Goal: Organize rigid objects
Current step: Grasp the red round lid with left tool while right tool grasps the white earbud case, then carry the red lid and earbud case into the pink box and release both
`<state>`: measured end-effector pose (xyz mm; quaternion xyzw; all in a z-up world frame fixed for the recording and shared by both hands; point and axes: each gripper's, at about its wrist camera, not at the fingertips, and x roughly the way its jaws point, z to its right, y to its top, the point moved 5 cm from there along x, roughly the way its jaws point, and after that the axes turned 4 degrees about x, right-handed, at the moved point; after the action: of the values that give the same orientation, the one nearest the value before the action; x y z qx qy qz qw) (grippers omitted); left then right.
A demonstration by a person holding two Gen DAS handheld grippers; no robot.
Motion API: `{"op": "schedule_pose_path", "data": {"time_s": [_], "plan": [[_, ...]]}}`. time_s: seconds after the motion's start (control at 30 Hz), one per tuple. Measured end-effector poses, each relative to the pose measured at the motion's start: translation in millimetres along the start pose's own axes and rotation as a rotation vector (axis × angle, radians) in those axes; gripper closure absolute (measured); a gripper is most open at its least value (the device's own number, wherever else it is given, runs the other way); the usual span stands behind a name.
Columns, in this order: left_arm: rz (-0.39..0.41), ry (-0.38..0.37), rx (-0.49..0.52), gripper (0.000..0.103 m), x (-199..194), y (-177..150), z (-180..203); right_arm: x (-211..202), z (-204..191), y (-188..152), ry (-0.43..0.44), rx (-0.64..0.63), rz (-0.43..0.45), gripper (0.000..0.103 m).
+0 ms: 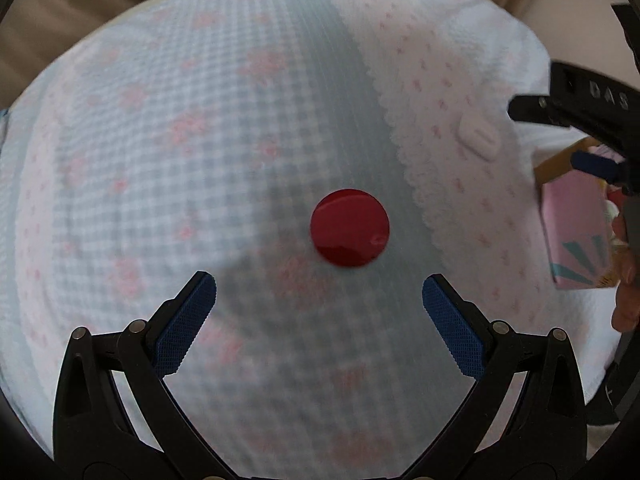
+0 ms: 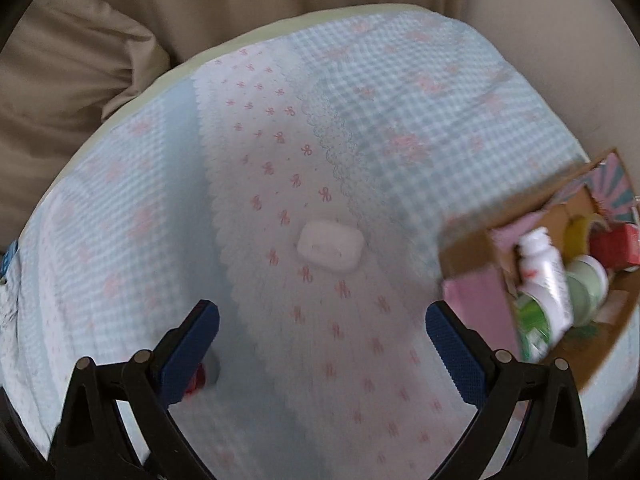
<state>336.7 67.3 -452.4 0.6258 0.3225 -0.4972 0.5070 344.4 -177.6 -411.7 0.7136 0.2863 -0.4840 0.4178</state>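
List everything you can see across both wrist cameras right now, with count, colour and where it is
red disc: one, red, flat on the checked cloth just ahead of the left gripper
white case: one, white, rounded, on the bow-print strip ahead of the right gripper
cardboard box: one, pink outside and brown inside, open, at the right edge of the cloth
items in the box: several; a white bottle, a pale green jar, something red, something yellow; blurred
cloth: one, blue-white check with pink bows and a white strip, covering the surface
beige cushions: behind the cloth
left gripper: black, blue pads, jaws open
right gripper: black, blue pads, jaws open
hand: at the box
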Motion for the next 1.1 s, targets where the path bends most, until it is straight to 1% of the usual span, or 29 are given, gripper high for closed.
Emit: {"op": "schedule_pose_path", "data": {"time_s": [0.07, 0.13, 0.17, 0.3, 0.4, 0.47, 0.53, 0.6, 0.67, 0.7, 0.77, 0.97, 1.1], "plan": [[0.000, 0.001, -0.006, 0.004, 18.2, 2.3, 1.8, 19.6, 1.4, 5.5, -0.005, 0.008, 0.008, 0.000], [-0.004, 0.014, -0.015, 0.005, 36.0, 3.8, 4.2, 36.7, 1.9, 10.6, -0.008, 0.014, 0.012, 0.008], [-0.004, 0.018, -0.019, 0.006, 42.1, 4.1, 4.9, 45.5, 2.8, 12.4, -0.008, 0.017, 0.011, 0.010], [0.045, 0.019, -0.038, 0.009, 57.4, 6.5, 8.3, 78.6, 9.9, 16.7, -0.011, 0.042, 0.026, 0.018], [0.071, 0.026, -0.048, 0.012, 64.8, 9.2, 11.0, 89.6, 12.8, 17.2, -0.019, 0.058, 0.050, 0.021], [0.080, 0.028, -0.055, 0.024, 68.8, 10.1, 12.5, 93.3, 13.4, 18.5, -0.028, 0.067, 0.065, 0.022], [0.083, 0.042, -0.053, 0.024, 69.3, 10.9, 13.1, 97.5, 11.9, 18.7, -0.035, 0.071, 0.076, 0.024], [0.102, 0.056, -0.041, 0.038, 69.0, 11.0, 15.1, 103.0, 7.9, 18.9, -0.063, 0.046, 0.075, 0.029], [0.116, 0.036, -0.032, 0.052, 67.3, 12.3, 18.3, 105.3, 3.2, 18.7, -0.093, 0.002, 0.085, 0.036], [0.118, 0.036, -0.029, 0.052, 66.7, 12.7, 19.1, 104.9, -0.2, 18.8, -0.090, -0.022, 0.093, 0.044], [0.115, 0.034, -0.031, 0.052, 66.6, 12.8, 19.6, 104.6, -2.7, 19.3, -0.101, -0.041, 0.093, 0.044], [0.109, 0.016, -0.050, 0.052, 62.0, 13.6, 15.8, 103.7, 1.5, 21.4, -0.068, -0.027, 0.089, 0.044], [0.095, 0.012, -0.090, 0.052, 52.1, 6.7, 6.9, 88.2, 6.3, 16.8, -0.036, -0.017, 0.089, 0.044]]}}
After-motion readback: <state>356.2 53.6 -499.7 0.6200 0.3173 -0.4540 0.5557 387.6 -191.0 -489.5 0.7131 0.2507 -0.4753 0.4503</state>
